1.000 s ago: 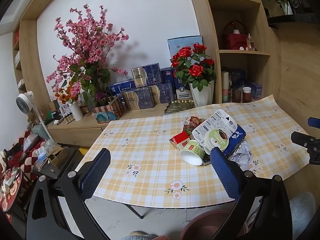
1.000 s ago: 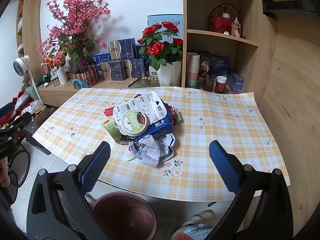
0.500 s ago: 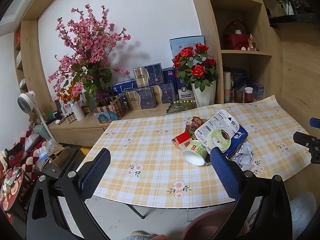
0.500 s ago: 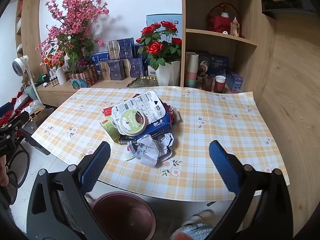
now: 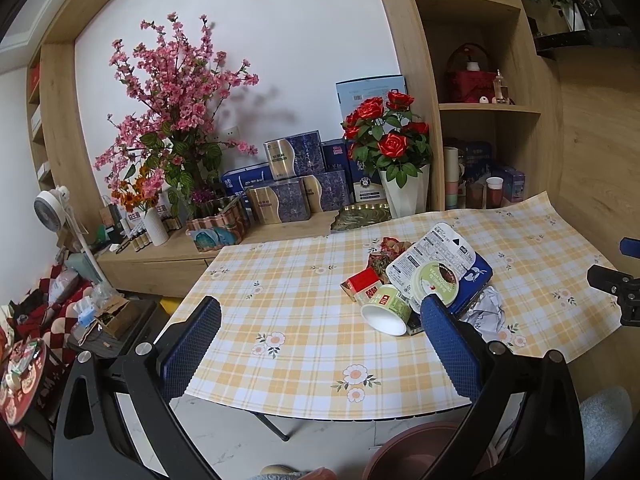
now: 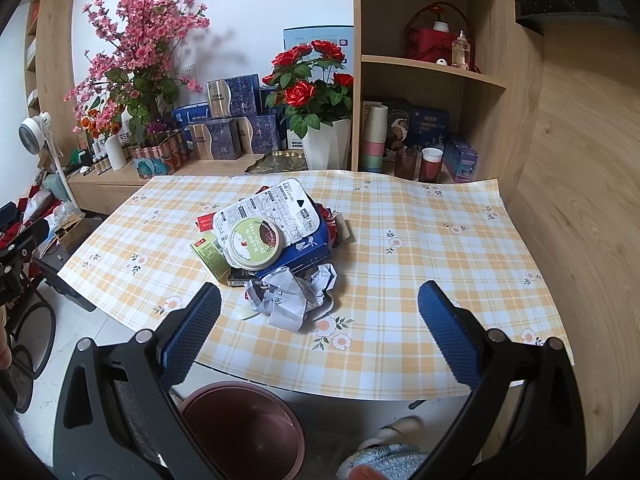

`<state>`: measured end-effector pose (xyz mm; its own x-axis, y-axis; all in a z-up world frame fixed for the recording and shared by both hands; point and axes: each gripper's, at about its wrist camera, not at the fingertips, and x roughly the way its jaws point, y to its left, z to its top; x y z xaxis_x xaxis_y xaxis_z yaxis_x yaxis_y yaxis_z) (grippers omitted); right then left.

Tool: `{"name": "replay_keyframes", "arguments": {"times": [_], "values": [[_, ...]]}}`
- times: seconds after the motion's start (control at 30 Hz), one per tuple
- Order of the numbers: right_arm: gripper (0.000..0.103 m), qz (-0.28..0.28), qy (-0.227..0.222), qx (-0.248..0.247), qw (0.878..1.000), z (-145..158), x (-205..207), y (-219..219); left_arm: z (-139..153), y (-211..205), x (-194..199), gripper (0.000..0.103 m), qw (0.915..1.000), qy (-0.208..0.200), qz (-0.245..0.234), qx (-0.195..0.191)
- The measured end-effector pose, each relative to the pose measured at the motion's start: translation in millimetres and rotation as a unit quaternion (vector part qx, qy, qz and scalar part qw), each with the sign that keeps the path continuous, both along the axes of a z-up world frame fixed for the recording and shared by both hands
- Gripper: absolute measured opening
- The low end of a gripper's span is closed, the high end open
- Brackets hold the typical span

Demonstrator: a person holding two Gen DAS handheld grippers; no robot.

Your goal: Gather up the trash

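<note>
Yellow-checked cloth is covering the surface (image 6: 440, 248), where the trash pile (image 6: 272, 240) is sitting mid-table, crumpled paper (image 6: 292, 296) at its near edge. I am holding my left claw (image 5: 320, 344) and right claw (image 6: 320, 328) wide apart, both empty, above a maroon bin (image 6: 240, 428).

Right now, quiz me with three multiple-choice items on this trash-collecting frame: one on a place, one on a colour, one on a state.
1. Where is the bin?
A. on the shelf
B. on the floor at the table's near edge
C. on the table

2. What colour are the roses in the white vase?
A. red
B. yellow
C. white

3. How is the right gripper?
A. shut on the crumpled paper
B. open, holding nothing
C. shut on a cup

Answers: 1 B, it stands below the tablecloth edge; 2 A, the blooms are red; 3 B, fingers spread apart and empty.
</note>
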<state>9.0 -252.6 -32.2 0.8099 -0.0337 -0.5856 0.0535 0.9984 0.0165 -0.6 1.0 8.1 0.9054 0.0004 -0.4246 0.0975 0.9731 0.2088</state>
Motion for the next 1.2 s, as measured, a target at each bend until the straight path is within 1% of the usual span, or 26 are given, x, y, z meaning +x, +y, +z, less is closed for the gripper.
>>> {"name": "replay_keyframes", "arguments": {"times": [0.67,1.2], "values": [[0.097,0.008,-0.004,-0.007,1.000,3.3,0.7,2.6,-0.7,-1.9,-1.1,0.098,1.0000,-0.001,-0.001,-0.001],[0.097,0.007,-0.001,-0.010,1.000,0.3,2.1,5.9,-3.0,-0.8,-1.8,0.098,1.0000,0.002,0.000,-0.005]]}}
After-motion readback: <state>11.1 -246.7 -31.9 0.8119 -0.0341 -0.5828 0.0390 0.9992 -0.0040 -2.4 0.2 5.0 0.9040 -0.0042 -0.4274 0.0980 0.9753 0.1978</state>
